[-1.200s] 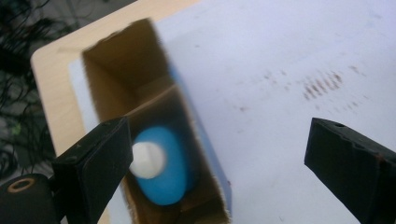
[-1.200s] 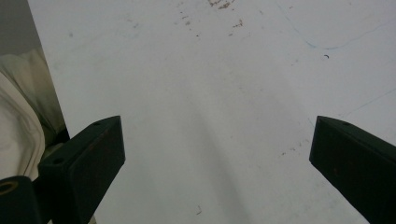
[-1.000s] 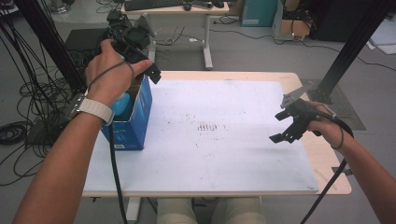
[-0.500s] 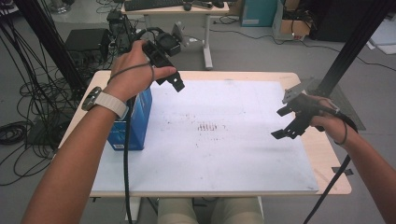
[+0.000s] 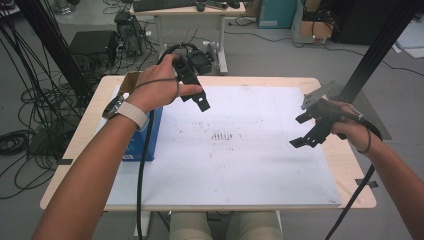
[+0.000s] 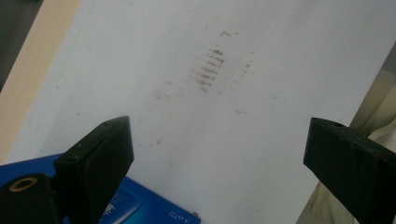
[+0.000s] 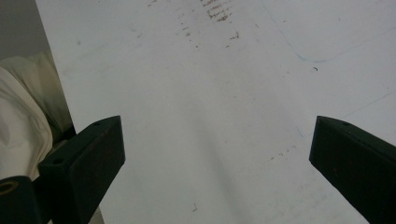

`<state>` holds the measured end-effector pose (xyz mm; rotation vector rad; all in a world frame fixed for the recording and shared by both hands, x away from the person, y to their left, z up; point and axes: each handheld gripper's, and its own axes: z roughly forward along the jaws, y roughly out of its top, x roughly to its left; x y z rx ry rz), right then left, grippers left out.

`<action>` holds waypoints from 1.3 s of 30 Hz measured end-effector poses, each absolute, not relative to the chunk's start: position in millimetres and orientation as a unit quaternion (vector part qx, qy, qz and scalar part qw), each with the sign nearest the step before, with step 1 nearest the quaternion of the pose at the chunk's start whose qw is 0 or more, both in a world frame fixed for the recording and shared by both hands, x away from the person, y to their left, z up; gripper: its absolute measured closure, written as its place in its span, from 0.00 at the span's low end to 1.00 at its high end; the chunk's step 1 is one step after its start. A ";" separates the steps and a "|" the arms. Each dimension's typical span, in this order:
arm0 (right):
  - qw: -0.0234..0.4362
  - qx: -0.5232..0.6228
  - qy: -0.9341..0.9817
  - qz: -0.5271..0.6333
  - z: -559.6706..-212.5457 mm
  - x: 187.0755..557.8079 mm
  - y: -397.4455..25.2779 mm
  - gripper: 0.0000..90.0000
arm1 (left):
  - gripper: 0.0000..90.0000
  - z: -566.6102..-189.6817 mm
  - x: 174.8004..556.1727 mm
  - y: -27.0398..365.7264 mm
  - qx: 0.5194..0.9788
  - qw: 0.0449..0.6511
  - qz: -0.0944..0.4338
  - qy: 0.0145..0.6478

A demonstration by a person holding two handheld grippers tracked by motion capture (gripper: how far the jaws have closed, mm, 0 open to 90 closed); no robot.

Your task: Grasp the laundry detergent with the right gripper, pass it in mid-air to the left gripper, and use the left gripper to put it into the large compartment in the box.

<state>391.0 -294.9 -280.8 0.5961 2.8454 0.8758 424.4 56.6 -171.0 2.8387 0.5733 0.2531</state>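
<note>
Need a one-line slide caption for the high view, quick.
Left hand-held gripper open above the white board beside a blue box; right hand-held gripper open near the right edge.

- Left gripper [image 5: 200, 100]: held above the far left part of the white sheet [image 5: 225, 165], jaws apart and empty, pointing down toward the sheet.
- Left hand [image 5: 157, 87]: wraps the gripper body; a watch with a pale strap [image 5: 127, 111] sits on the wrist.
- Blue box [image 5: 145, 142]: stands at the sheet's left edge, partly hidden under the left forearm (top appears open).
- Right gripper [image 5: 306, 131]: held over the sheet's right edge, jaws apart and empty.
- Table [image 5: 70, 165]: light wood, carries the sheet.
</note>
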 end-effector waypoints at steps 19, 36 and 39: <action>0.053 0.197 0.935 0.291 -278.2 388.7 -295.9 0.04 | 0.10 -190.7 421.8 42.4 0.977 0.111 0.080 0.165; 0.052 0.198 0.933 0.295 -280.4 388.3 -297.2 0.03 | 0.10 -196.3 419.2 43.5 0.975 0.114 0.075 0.173; 0.050 0.195 0.934 0.294 -281.5 387.9 -296.6 0.04 | 0.10 -195.9 419.6 43.8 0.976 0.116 0.075 0.170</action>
